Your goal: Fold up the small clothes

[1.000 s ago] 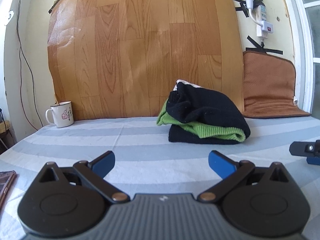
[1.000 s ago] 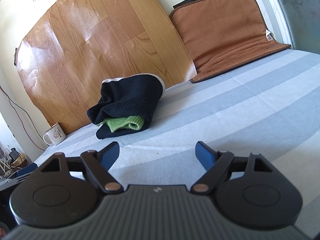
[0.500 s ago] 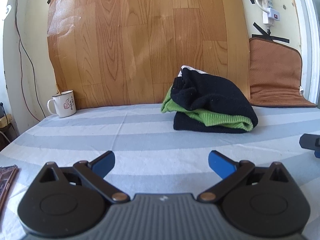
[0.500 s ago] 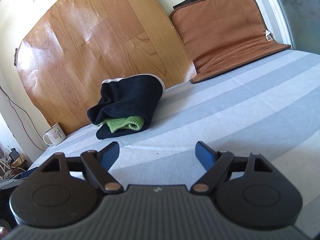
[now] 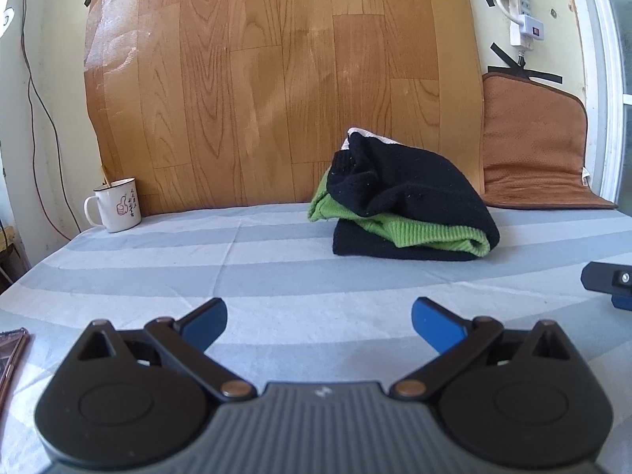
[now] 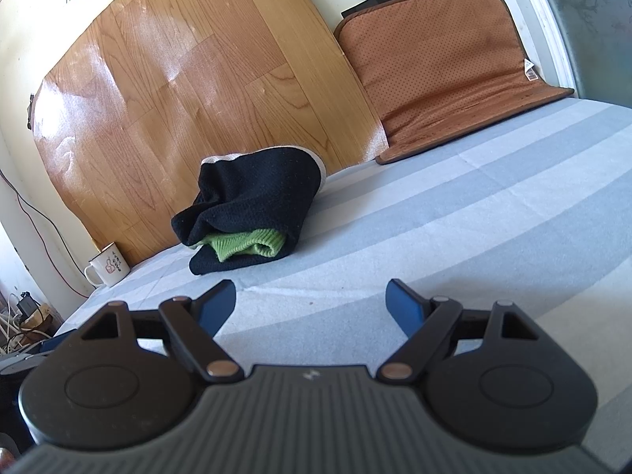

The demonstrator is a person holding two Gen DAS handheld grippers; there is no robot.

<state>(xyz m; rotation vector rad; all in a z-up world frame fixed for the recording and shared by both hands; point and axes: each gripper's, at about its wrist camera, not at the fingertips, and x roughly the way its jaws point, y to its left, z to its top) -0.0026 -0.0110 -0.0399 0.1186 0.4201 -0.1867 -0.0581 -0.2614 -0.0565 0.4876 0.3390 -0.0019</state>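
A black and green knitted garment lies bunched in a folded heap on the striped sheet, close to the wooden board; a white edge shows at its back. The right wrist view has the same garment left of centre. My left gripper hovers low over the sheet well short of the heap, open, nothing between its blue fingers. My right gripper is also open and empty, some way in front and to the right of the heap. Part of the right gripper shows at the left wrist view's right edge.
A white enamel mug stands at the back left by the wood-pattern board. A brown cushion leans on the wall at the back right. A phone lies at the near left edge. Cables and clutter sit beyond the bed's left side.
The left wrist camera has tilted and drifted slightly, so the garment sits lower and further right than a second ago. The right gripper has hardly moved. Both stay open.
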